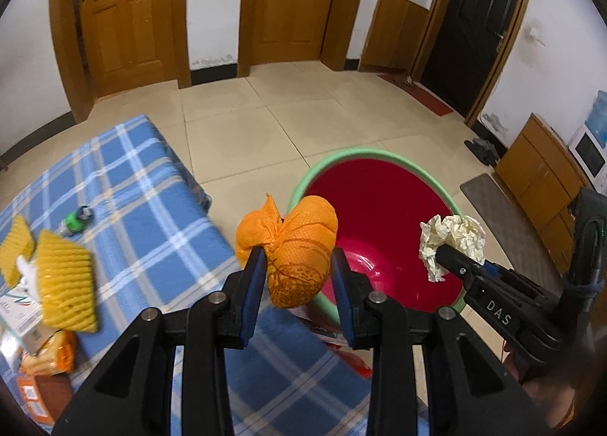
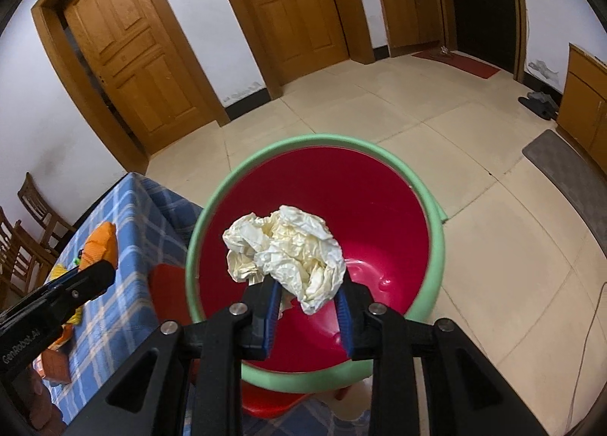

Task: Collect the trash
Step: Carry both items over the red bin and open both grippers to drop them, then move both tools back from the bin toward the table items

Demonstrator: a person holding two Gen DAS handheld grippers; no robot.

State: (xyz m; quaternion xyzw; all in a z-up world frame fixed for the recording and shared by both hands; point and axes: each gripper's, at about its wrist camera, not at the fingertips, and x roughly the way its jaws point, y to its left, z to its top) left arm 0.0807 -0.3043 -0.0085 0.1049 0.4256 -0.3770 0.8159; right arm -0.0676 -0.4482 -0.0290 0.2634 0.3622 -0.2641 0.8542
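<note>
Both grippers hold trash, the right gripper (image 2: 307, 293) pinching crumpled paper (image 2: 284, 250) over the empty red bucket (image 2: 436, 242) and the left gripper (image 1: 297, 273) squeezing an orange net bag (image 1: 296, 246) beside it, nothing dropped yet, more trash waiting on the checked tablecloth (image 1: 151, 223).

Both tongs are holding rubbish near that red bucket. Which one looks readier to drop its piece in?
The right. Its tongs hold the crumpled paper squarely over the red bucket. The left tongs hold the orange bag at the bucket's near-left rim, partly over the blue checked cloth.
</note>
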